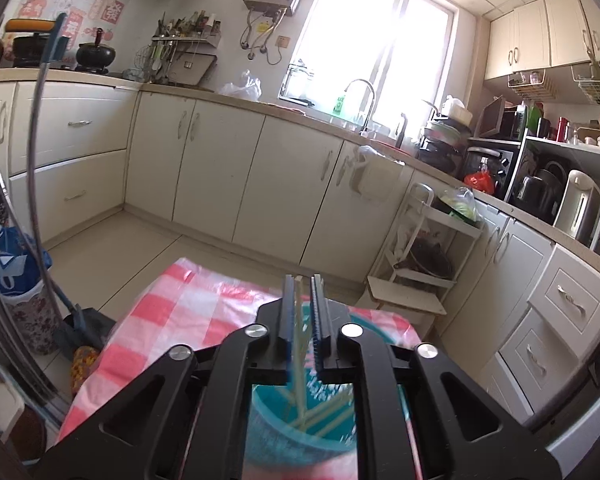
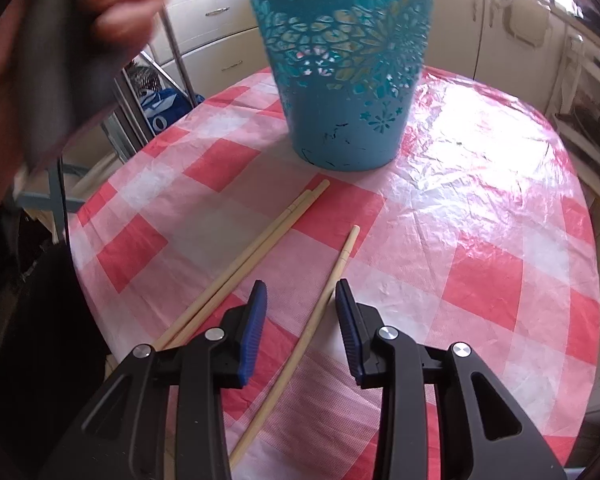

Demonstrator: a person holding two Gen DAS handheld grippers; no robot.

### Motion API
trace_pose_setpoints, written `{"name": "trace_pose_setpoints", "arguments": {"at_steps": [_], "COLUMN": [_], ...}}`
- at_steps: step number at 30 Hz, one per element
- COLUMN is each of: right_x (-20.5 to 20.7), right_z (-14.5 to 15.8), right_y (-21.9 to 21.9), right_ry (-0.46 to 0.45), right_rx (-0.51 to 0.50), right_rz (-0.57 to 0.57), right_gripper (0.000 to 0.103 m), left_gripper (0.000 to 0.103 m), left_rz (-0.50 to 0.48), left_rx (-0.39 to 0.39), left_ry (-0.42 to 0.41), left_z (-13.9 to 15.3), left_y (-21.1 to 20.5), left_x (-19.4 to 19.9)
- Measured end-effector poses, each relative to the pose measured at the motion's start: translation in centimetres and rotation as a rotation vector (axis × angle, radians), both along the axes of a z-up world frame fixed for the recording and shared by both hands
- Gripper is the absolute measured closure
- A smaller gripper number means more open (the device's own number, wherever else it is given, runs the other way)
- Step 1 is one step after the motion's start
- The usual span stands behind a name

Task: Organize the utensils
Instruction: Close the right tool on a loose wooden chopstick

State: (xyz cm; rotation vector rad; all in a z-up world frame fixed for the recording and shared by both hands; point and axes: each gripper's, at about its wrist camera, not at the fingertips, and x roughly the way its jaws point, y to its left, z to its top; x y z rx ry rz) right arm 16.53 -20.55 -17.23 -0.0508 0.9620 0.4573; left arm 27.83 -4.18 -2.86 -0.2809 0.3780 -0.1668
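A blue cut-out bucket [image 2: 340, 68] stands on the red-and-white checked table [image 2: 480, 216]. Three bamboo chopsticks lie in front of it: a pair [image 2: 244, 256] side by side and a single one [image 2: 320, 304]. My right gripper [image 2: 302, 292] is open, low over the table, with the single chopstick between its fingers. My left gripper [image 1: 303, 284] sits right above the bucket [image 1: 300, 440], its jaws nearly shut with one chopstick [image 1: 298, 320] standing between them, lower end inside the bucket among several other chopsticks [image 1: 332, 416].
Kitchen cabinets [image 1: 220, 160] and a counter with a sink run behind the table. A white trolley [image 1: 420, 264] stands at the far right of the table. A broom and dustpan [image 1: 76, 320] stand at the left. A blurred hand [image 2: 60, 40] fills the upper left of the right wrist view.
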Motion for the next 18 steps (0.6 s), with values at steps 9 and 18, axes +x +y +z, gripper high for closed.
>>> {"name": "trace_pose_setpoints", "arguments": {"at_steps": [9, 18], "right_x": [-0.3, -1.1], "right_z": [0.1, 0.1], "right_y": [0.1, 1.9], "right_ry": [-0.018, -0.076], "right_rx": [-0.05, -0.231], "right_rz": [-0.045, -0.072], "right_gripper": [0.071, 0.093], "left_gripper": [0.065, 0.058], "left_rz": [0.051, -0.01], "left_rx": [0.001, 0.045], "left_ry": [0.166, 0.252], "left_z": [-5.9, -9.6], "left_y": [5.2, 5.8], "left_x": [-7.7, -11.9]}}
